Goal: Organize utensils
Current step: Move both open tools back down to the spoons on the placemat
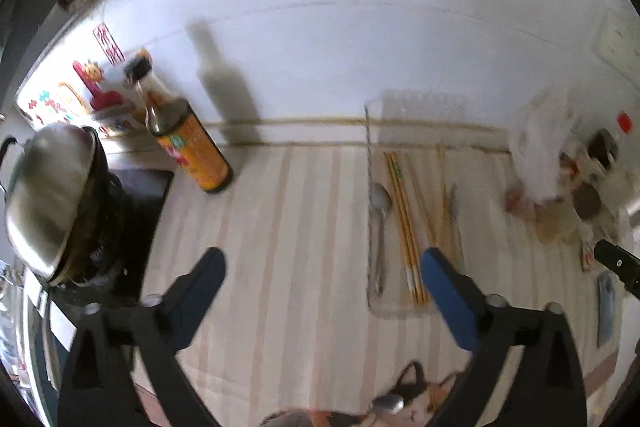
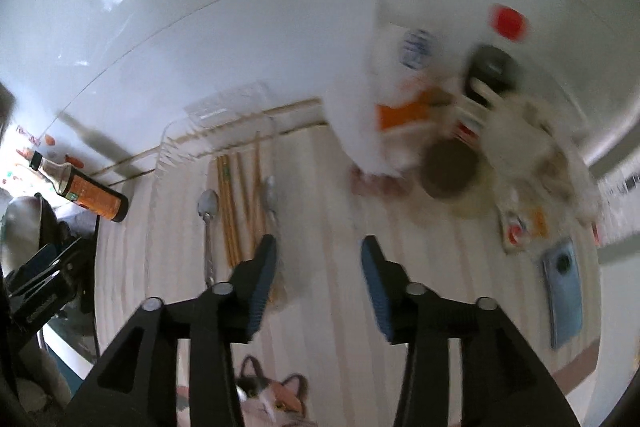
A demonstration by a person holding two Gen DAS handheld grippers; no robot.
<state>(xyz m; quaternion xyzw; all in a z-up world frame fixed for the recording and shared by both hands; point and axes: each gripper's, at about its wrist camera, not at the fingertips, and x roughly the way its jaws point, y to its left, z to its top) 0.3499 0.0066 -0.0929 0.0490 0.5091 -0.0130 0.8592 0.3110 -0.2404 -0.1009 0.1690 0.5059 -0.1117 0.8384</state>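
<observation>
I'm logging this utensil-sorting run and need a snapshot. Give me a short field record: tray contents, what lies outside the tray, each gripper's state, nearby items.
tray: clear plastic tray on the striped tablecloth
in tray: metal spoon, chopsticks, a second metal utensil at the right, type unclear
outside tray: another spoon at the near edge, on a cat-print item
left gripper: open, empty
right gripper: open, empty
nearby: sauce bottle, steel pot lid, blue phone
</observation>
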